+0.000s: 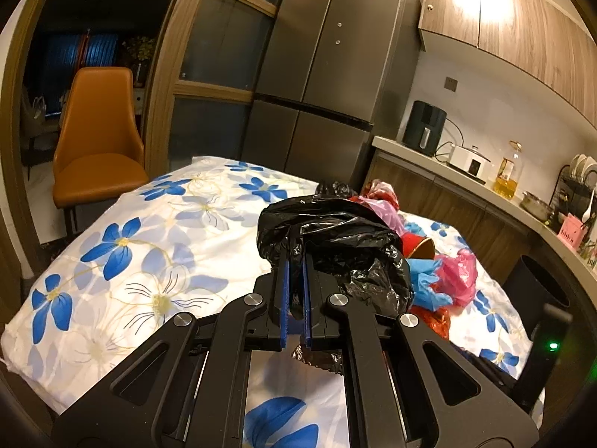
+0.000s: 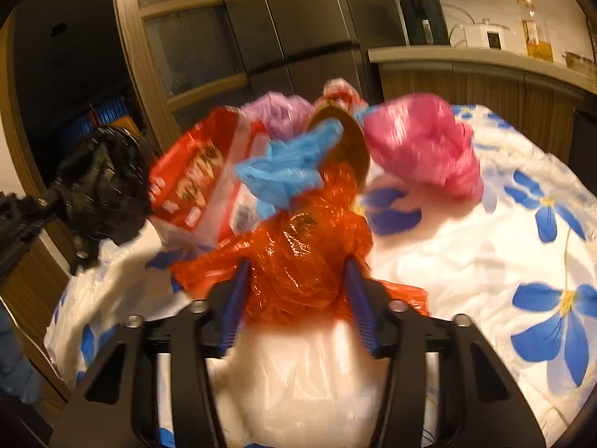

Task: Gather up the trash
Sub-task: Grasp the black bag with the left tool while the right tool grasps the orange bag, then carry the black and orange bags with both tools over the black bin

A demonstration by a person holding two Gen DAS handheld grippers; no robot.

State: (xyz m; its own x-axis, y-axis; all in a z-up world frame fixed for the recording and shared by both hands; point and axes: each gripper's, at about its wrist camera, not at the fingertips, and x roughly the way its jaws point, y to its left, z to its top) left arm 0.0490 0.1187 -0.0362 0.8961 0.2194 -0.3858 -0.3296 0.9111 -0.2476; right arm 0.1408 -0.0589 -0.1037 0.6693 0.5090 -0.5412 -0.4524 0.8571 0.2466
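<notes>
Black crinkled plastic bin bag [image 1: 335, 239] pinched by left fingers [image 1: 285, 283]; right fingers [image 2: 238, 298] straddle orange crumpled plastic bag [image 2: 298, 261], at twelve o'clock, contact unclear.

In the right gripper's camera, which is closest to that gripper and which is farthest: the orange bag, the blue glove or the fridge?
1. Orange bag, between the right gripper's fingers.
2. Blue glove, just behind the bag.
3. Fridge, far back by the wall.

Left tongs [image 1: 296, 261] pinch black bag [image 1: 335, 239], seemingly lifted off floral cloth [image 1: 149, 231].
</notes>
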